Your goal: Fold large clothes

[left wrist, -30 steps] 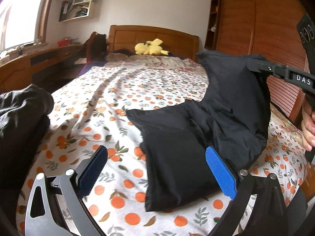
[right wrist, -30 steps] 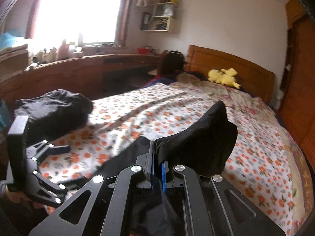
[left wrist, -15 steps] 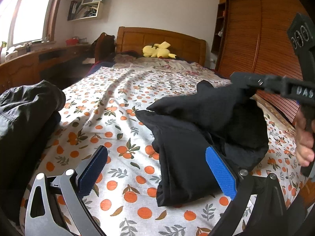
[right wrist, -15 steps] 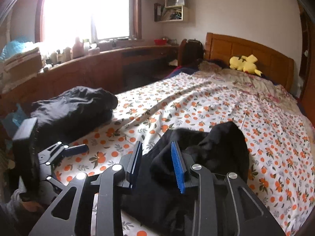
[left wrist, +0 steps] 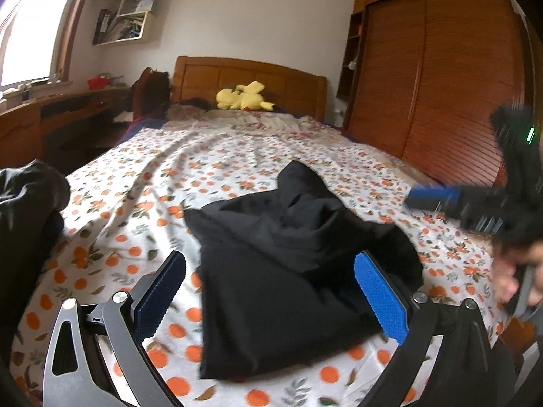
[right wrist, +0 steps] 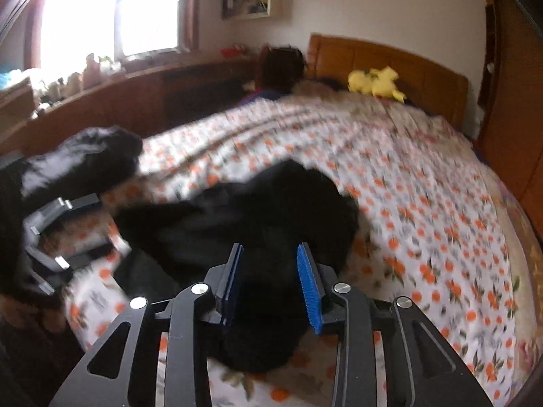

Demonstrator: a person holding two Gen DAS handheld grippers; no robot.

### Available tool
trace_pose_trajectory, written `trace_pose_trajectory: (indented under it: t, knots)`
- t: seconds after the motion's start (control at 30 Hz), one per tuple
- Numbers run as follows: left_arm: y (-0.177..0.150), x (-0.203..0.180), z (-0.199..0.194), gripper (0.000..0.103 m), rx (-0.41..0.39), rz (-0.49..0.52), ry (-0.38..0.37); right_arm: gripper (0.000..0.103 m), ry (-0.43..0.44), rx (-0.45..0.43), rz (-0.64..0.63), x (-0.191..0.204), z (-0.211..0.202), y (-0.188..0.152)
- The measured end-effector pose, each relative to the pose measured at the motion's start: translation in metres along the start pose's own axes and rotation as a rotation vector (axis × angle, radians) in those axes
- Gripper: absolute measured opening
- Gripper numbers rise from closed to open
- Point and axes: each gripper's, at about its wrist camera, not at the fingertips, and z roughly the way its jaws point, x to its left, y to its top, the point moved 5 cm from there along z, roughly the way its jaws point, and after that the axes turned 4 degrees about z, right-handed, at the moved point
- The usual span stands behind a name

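Item: black garment [left wrist: 292,271], half-folded on bed [left wrist: 237,156], before plush [left wrist: 244,96]. My left gripper [left wrist: 268,295] wide, empty; right gripper [right wrist: 271,281] narrow, closing, gripping nothing. Next: I flatten that fold.

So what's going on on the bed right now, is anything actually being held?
A person with a gripper in each hand is folding a black garment on the orange-print bedspread. Nothing is gripped. The left gripper hovers wide open over the garment's near end. The right gripper has its jaws parted and closing slightly, pads clear of the dark cloth seen between them. The garment lies folded over itself, with a peak of fabric standing up. Another dark pile sits at the bed's left edge.
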Motion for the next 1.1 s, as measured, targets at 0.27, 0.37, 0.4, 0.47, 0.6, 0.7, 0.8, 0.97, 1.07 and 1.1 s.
trace_pose_trajectory:
  t: [0.27,0.37,0.4,0.47,0.6,0.7,0.8,0.97,1.07,1.1]
  knots:
    - [0.004,-0.015,0.018,0.077,0.014,-0.014,-0.059,0.021,0.054,0.065,0.038,0.002,0.022,-0.036]
    - [-0.001,-0.019,0.028,0.065,0.041,-0.013,-0.079,0.021,0.064,0.062,0.049,0.001,0.021,-0.038]
    - [-0.003,-0.021,0.032,0.06,0.051,-0.01,-0.088,0.021,0.069,0.063,0.054,0.0,0.021,-0.037]
    - [-0.006,-0.024,0.038,0.047,0.07,-0.006,-0.106,0.021,0.073,0.063,0.055,-0.002,0.02,-0.038]
    - [-0.013,-0.023,0.046,0.008,0.108,-0.002,-0.122,0.021,0.068,0.05,0.048,-0.003,0.013,-0.035]
    - [-0.012,-0.018,0.039,0.006,0.085,-0.012,-0.129,0.021,0.062,0.033,0.045,-0.002,0.009,-0.031]
    - [-0.008,-0.01,0.026,0.005,0.054,-0.03,-0.126,0.021,0.066,0.025,0.037,0.003,0.006,-0.026]
    - [-0.008,0.01,0.009,0.005,0.03,-0.056,-0.108,0.021,0.084,0.02,0.0,0.023,0.01,-0.02]
    - [-0.01,0.023,0.001,0.005,0.026,-0.064,-0.088,0.021,0.097,0.017,-0.021,0.033,0.013,-0.017]
    - [-0.013,0.026,0.0,0.004,0.033,-0.062,-0.081,0.021,0.102,0.018,-0.03,0.038,0.015,-0.017]
